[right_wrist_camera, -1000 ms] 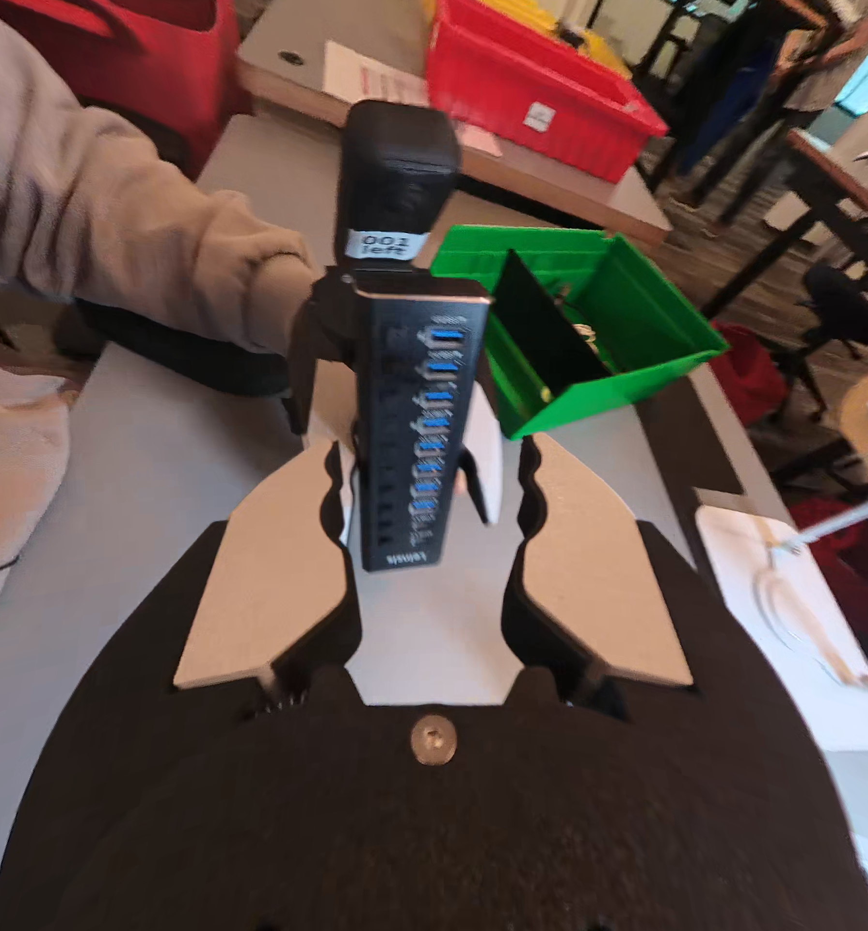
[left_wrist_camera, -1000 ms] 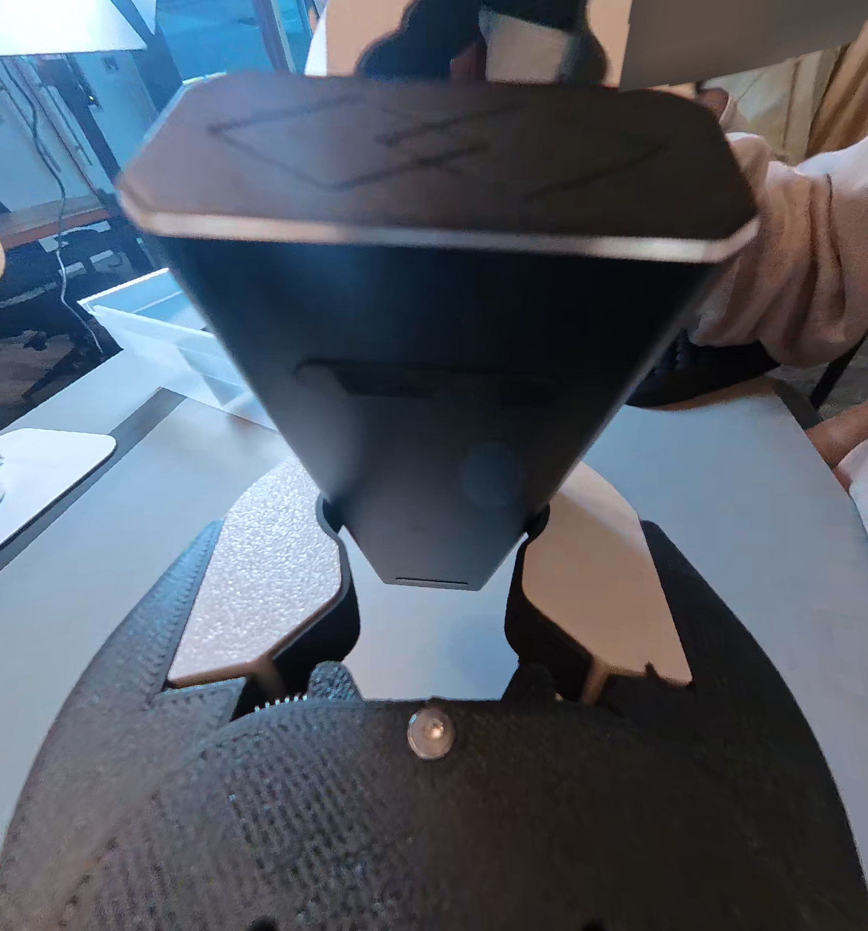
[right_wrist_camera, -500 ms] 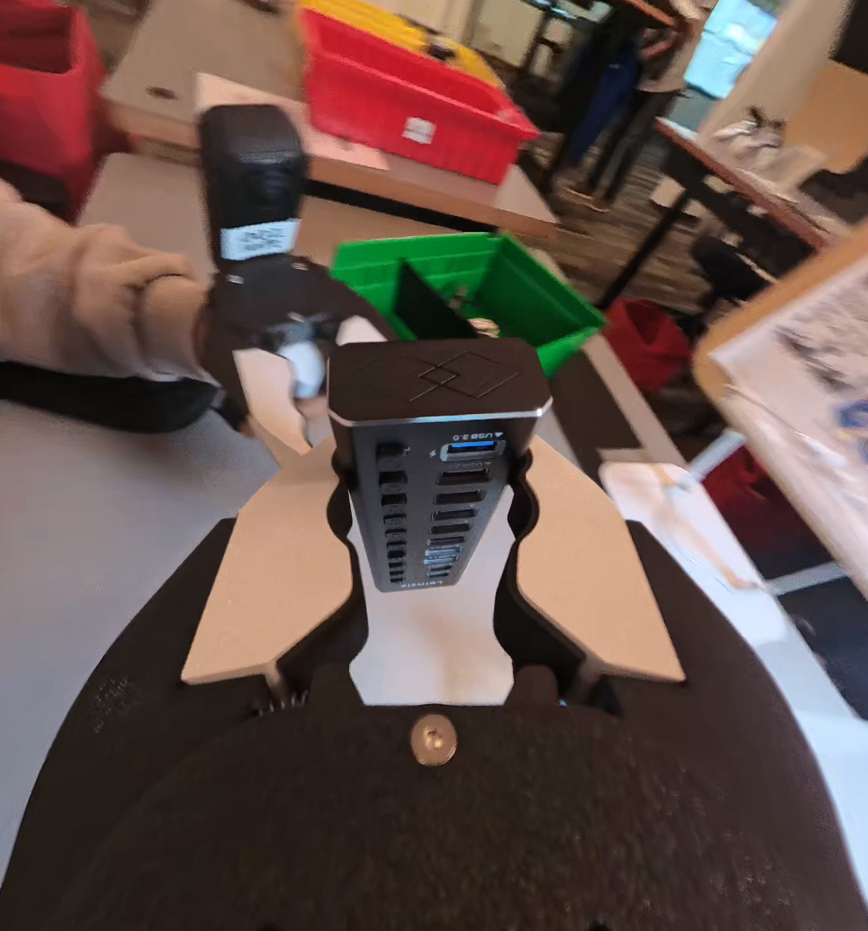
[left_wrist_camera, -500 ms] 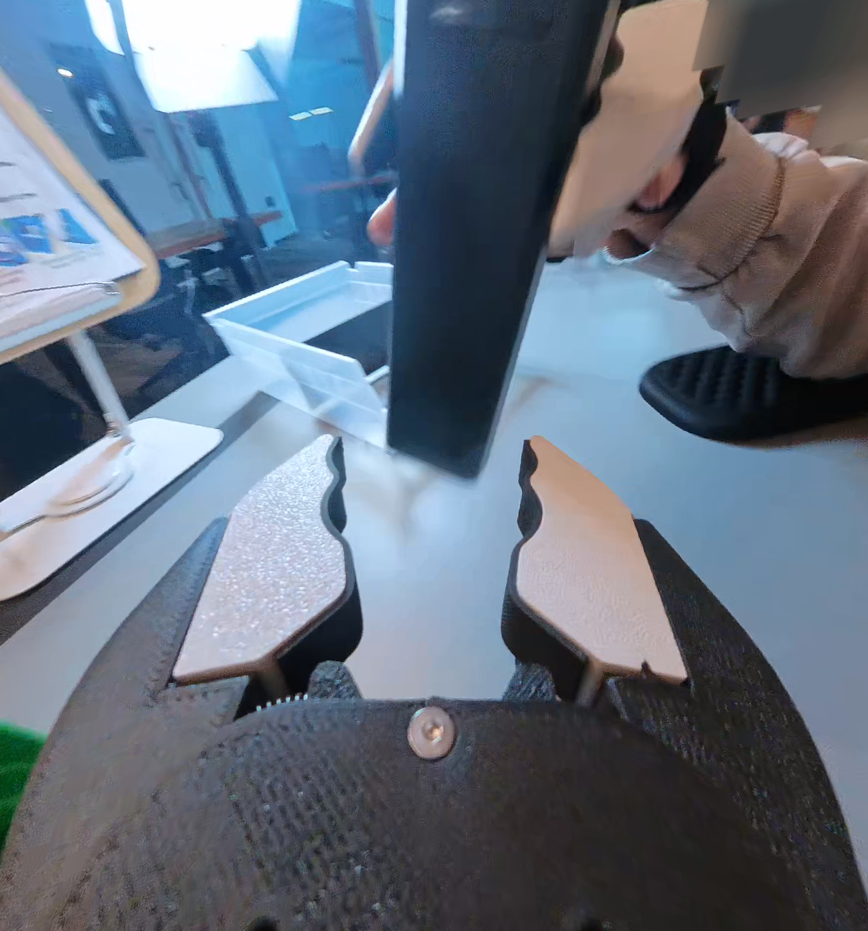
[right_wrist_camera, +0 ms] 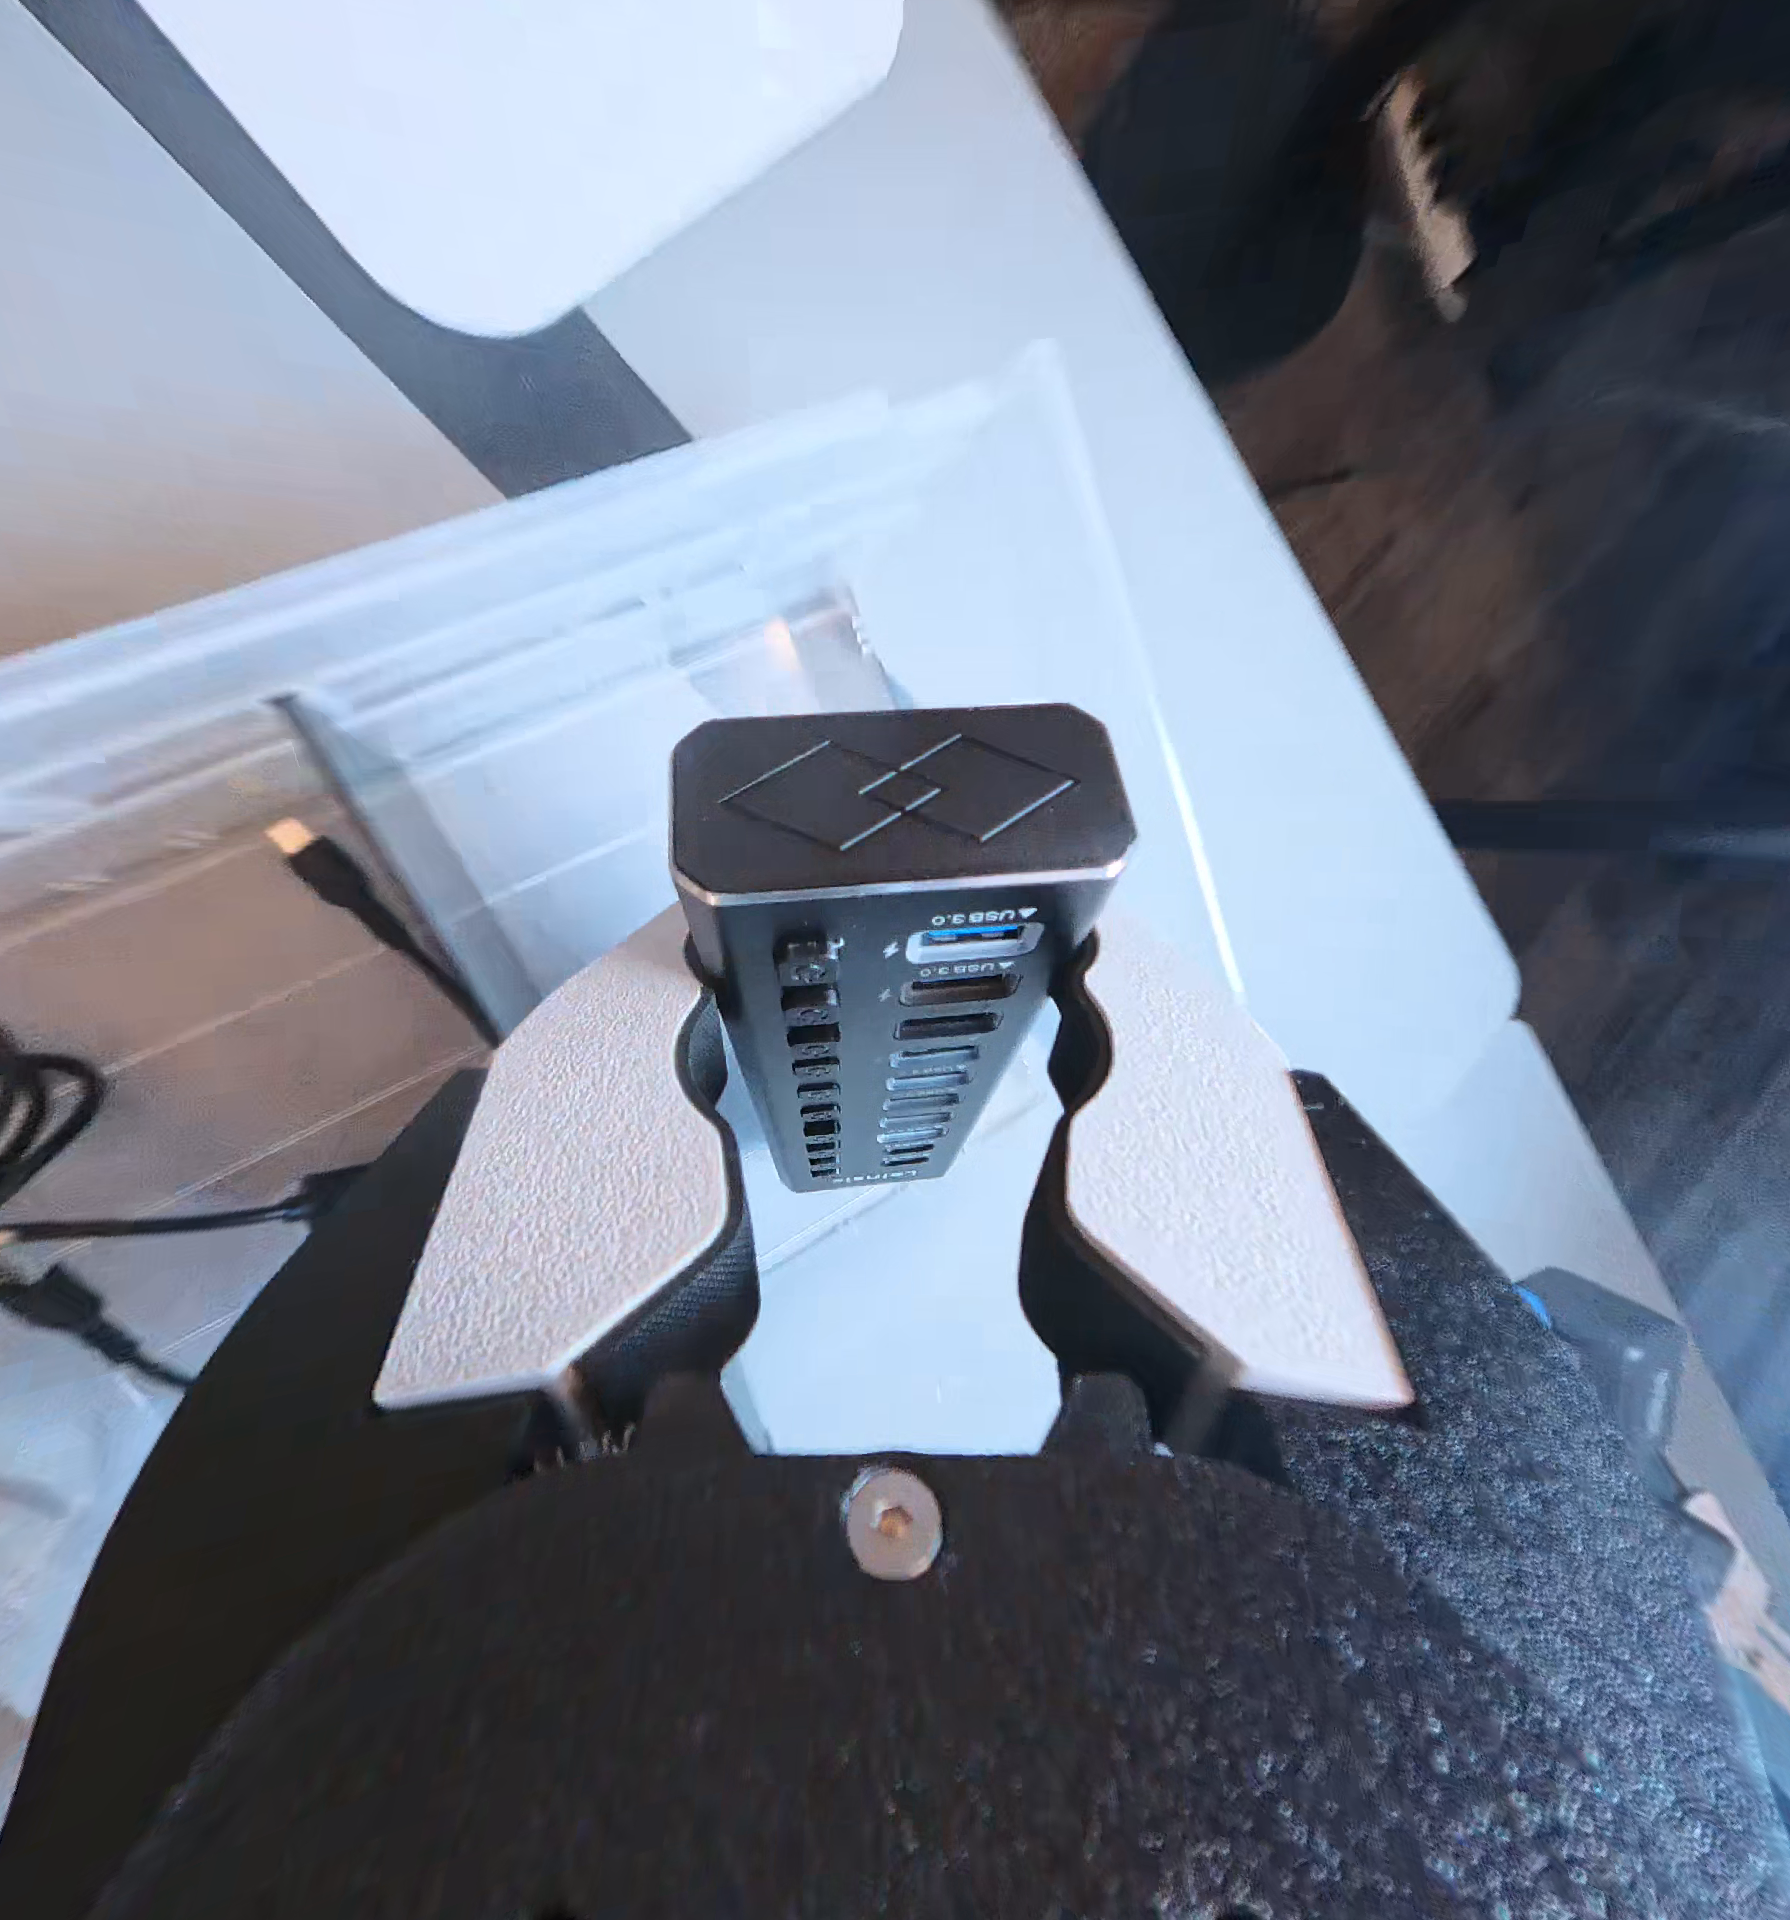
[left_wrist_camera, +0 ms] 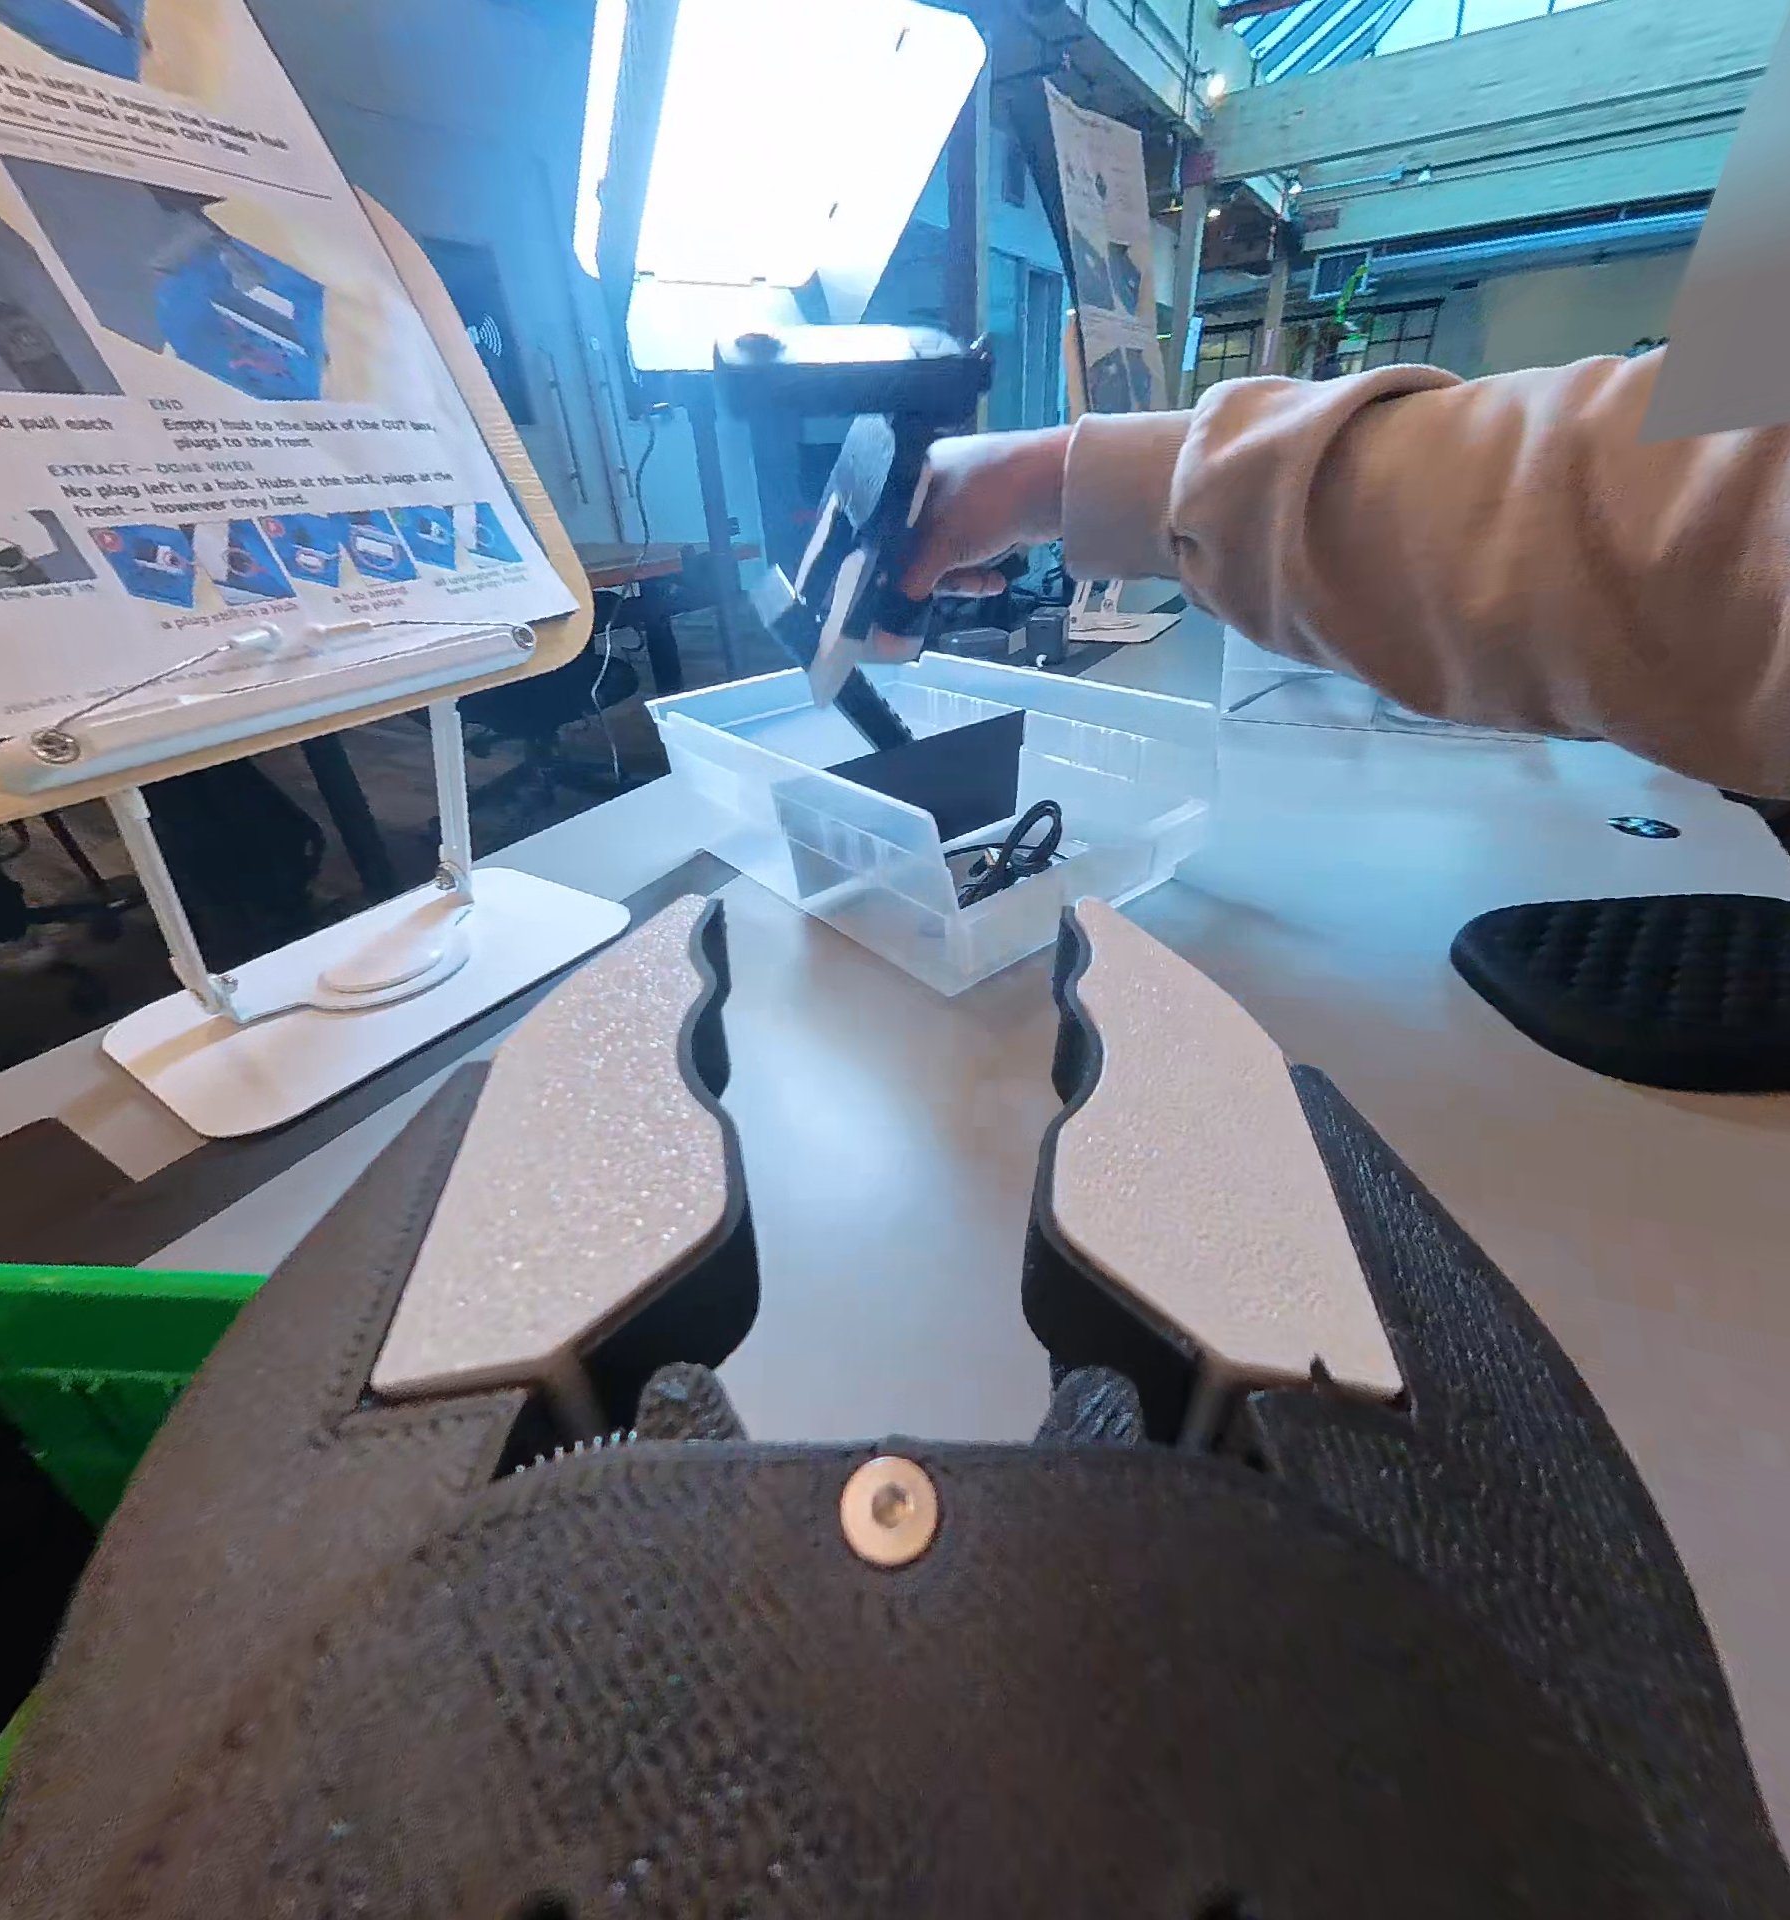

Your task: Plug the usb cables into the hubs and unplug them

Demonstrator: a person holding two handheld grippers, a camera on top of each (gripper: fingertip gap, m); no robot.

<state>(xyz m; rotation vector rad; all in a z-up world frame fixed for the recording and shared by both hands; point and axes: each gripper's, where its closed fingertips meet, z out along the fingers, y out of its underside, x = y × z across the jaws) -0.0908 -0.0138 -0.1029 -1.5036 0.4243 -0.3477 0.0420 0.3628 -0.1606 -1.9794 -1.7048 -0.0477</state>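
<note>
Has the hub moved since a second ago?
Yes. The hub left the left tongs, now open and empty, and sits clamped in the right tongs over the clear bin, away from the green bin.

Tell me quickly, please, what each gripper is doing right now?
Left gripper: open, holding nothing.
Right gripper: shut on the black rectangular multi-port USB hub.

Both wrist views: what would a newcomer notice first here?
In the right wrist view, the black USB hub stands clamped in the right hand-held gripper above the clear bin. In the left wrist view, the left hand-held gripper is open and empty over the grey table.
</note>
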